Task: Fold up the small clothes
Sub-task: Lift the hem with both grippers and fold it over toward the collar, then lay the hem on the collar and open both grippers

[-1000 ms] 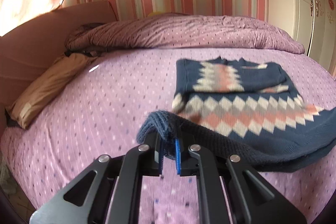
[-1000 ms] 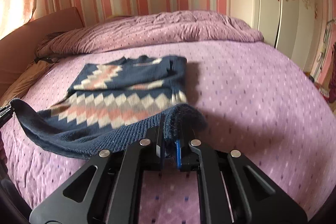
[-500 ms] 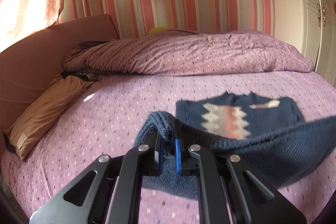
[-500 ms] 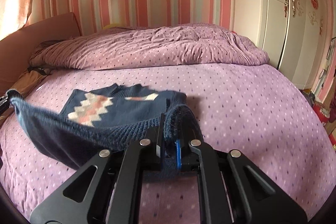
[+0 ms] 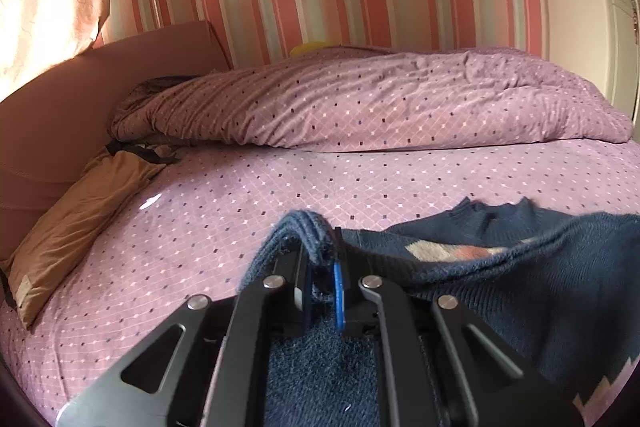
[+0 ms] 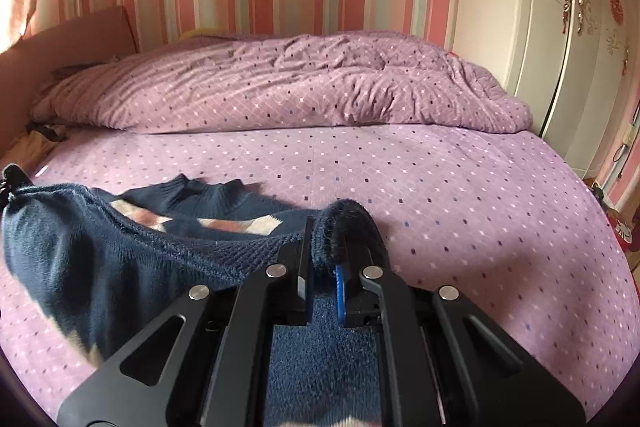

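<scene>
A small navy knit sweater (image 5: 520, 283) with a pink and cream zigzag pattern lies on the purple bed. My left gripper (image 5: 320, 263) is shut on the left corner of its ribbed hem. My right gripper (image 6: 322, 259) is shut on the right corner of the sweater (image 6: 100, 259). The hem hangs stretched between the two grippers, lifted over the sweater's upper part. The collar end (image 6: 208, 191) rests on the sheet. The left gripper's tip (image 6: 10, 183) shows at the left edge of the right wrist view.
The bed sheet (image 5: 320, 183) is purple with small diamonds. A bunched purple duvet (image 5: 360, 103) lies along the far side. A tan pillow (image 5: 80, 219) and a brown headboard (image 5: 60, 107) are on the left. A white wardrobe (image 6: 580, 47) stands on the right.
Both grippers have lifted the sweater's hem and carried it forward over the body toward the collar. The patterned front is now mostly covered by the raised fabric.
</scene>
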Demonstrator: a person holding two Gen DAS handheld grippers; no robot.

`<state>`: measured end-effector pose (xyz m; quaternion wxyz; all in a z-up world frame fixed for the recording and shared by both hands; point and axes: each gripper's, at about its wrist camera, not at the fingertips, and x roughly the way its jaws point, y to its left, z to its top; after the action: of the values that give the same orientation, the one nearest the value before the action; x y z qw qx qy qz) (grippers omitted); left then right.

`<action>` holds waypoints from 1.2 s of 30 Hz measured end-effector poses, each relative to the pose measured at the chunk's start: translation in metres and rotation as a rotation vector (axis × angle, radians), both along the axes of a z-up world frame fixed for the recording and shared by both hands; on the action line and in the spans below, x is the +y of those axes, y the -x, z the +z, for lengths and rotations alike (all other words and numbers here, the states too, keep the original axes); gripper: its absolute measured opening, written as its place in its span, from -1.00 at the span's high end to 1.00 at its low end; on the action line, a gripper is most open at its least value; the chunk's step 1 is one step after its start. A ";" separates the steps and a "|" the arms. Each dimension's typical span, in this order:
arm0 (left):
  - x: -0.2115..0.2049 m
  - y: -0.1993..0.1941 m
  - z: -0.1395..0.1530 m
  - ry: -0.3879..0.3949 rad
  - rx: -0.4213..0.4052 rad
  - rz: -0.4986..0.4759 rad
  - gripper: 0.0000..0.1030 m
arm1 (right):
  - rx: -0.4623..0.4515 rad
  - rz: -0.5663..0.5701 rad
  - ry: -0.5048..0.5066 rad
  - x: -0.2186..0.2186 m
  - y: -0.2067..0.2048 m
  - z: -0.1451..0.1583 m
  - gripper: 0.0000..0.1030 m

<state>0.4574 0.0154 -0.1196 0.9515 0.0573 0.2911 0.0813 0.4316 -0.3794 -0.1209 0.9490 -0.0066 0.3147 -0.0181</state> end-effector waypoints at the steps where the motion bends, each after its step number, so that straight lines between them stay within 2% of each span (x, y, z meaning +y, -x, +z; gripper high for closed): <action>1: 0.001 -0.007 -0.003 0.002 0.005 0.004 0.84 | 0.012 -0.001 0.005 0.001 -0.010 -0.005 0.85; 9: -0.003 -0.068 -0.041 -0.027 0.041 0.024 0.84 | 0.117 -0.003 0.030 -0.003 -0.088 -0.056 0.85; 12: -0.002 -0.086 -0.056 -0.018 0.061 0.028 0.84 | 0.140 -0.008 -0.001 -0.006 -0.102 -0.070 0.85; 17: 0.002 -0.107 -0.084 0.017 0.116 0.032 0.84 | 0.171 -0.005 0.005 -0.005 -0.119 -0.090 0.85; 21: 0.005 -0.122 -0.102 0.027 0.174 0.033 0.83 | 0.236 -0.017 -0.011 -0.008 -0.136 -0.104 0.83; 28: -0.002 -0.134 -0.105 -0.002 0.178 0.061 0.77 | 0.271 -0.015 0.011 -0.004 -0.148 -0.107 0.63; 31: 0.002 -0.137 -0.103 0.021 0.194 0.061 0.76 | 0.284 -0.001 -0.012 -0.005 -0.151 -0.101 0.43; 32: 0.002 -0.137 -0.101 0.027 0.196 0.059 0.75 | 0.279 0.009 -0.017 -0.004 -0.151 -0.096 0.27; 34: 0.001 -0.134 -0.093 0.026 0.189 0.045 0.73 | 0.247 0.020 -0.001 0.001 -0.146 -0.084 -0.21; 35: -0.001 -0.131 -0.089 0.016 0.181 0.036 0.70 | 0.206 0.006 0.030 0.004 -0.142 -0.074 -0.86; 36: -0.003 -0.130 -0.086 0.011 0.176 0.024 0.65 | 0.140 0.000 0.044 0.006 -0.136 -0.060 -0.93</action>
<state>0.5871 0.0123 -0.2053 0.9214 0.0557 0.3748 0.0859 0.5671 -0.3735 -0.1807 0.9242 -0.0285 0.3800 -0.0243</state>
